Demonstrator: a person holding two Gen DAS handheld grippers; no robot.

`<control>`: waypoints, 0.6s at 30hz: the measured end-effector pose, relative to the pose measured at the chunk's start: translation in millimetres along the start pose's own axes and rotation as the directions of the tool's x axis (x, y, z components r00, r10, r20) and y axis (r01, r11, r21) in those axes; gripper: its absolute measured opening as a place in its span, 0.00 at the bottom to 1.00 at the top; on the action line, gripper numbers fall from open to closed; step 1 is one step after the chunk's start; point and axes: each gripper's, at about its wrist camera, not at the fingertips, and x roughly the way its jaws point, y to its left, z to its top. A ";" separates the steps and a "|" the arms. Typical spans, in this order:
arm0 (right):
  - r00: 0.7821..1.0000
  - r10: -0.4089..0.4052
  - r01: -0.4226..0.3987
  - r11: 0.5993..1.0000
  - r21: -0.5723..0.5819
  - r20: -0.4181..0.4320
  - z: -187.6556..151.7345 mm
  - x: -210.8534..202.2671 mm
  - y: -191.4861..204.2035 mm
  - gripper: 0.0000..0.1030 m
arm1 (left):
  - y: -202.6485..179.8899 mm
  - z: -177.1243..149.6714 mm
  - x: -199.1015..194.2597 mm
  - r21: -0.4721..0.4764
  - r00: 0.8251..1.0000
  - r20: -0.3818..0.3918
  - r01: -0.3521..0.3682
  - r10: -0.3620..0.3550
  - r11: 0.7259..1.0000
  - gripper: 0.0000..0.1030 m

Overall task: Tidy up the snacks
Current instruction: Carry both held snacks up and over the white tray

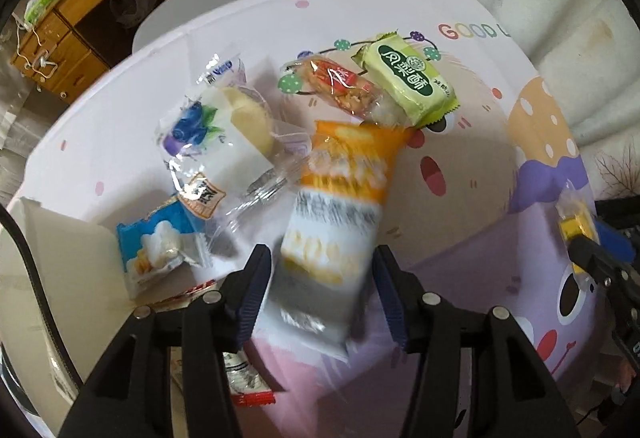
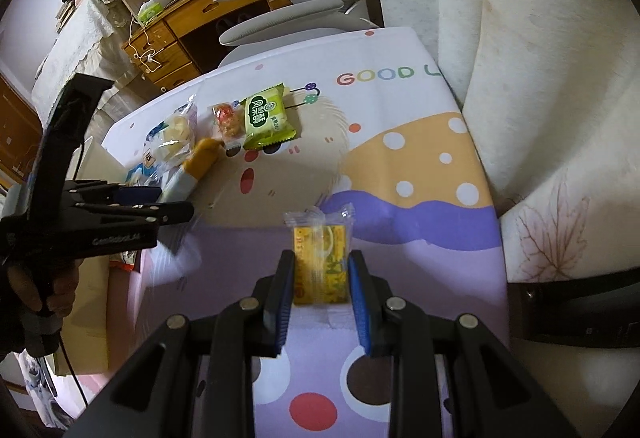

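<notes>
Snacks are being sorted: the left claw (image 1: 322, 292), gaping, is releasing the orange packet (image 1: 340, 206) near the pile, while the right claw (image 2: 322, 280) is clamping the yellow packet (image 2: 320, 262), probably bound there next.

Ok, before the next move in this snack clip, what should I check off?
1. Right gripper grips the yellow packet: ok, pads press both sides.
2. Left gripper free of the orange packet: ok, jaws open, gaps on both sides.
3. Orange packet at rest: cannot tell, it is blurred.
4. Bare tablecloth beside the green pineapple-cake packet: ok.
5. Grippers apart from each other: ok.
</notes>
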 end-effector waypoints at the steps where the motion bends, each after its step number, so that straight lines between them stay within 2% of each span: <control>1: 1.000 -0.001 0.001 1.000 0.002 0.000 -0.8 -0.6 -0.1 0.26 | -0.2 1.5 2.7 -0.007 1.000 -0.007 0.006 -0.006 1.000 0.45; 6: 1.000 -0.001 0.001 1.000 0.011 -0.004 -3.5 -3.3 -1.9 0.26 | -3.6 3.1 1.5 -0.013 1.000 0.006 0.016 -0.016 1.000 0.38; 18: 1.000 0.014 -0.014 1.000 0.021 -0.011 -16.4 -16.0 1.8 0.26 | -9.6 -17.2 -10.9 -0.056 1.000 0.016 0.015 -0.014 0.998 0.35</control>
